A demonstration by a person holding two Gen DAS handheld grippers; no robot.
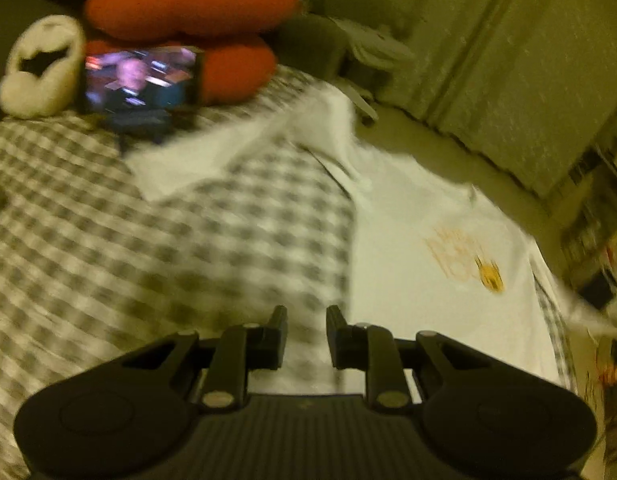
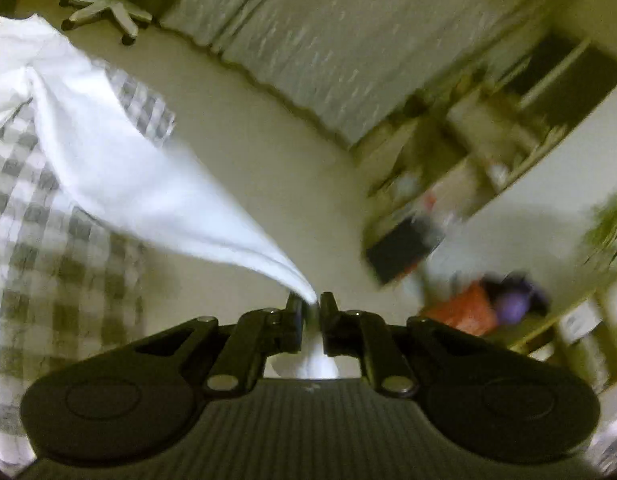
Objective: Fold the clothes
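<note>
Shirt (image 1: 448,248), white w/ orange print, lies spread on checked bedspread (image 1: 148,248), print side up, one edge drawn off toward floor. R gripper (image 2: 310,304) pinching corner of shirt, cloth pulled taut from it back to bedspread. L gripper (image 1: 306,320) spread apart, empty, hovering over bedspread just beside shirt's near edge. Judgement: keep R pinch firm, tension even; L shd catch matching corner so edges line up. Frames blurred, fold stage unclear.
</note>
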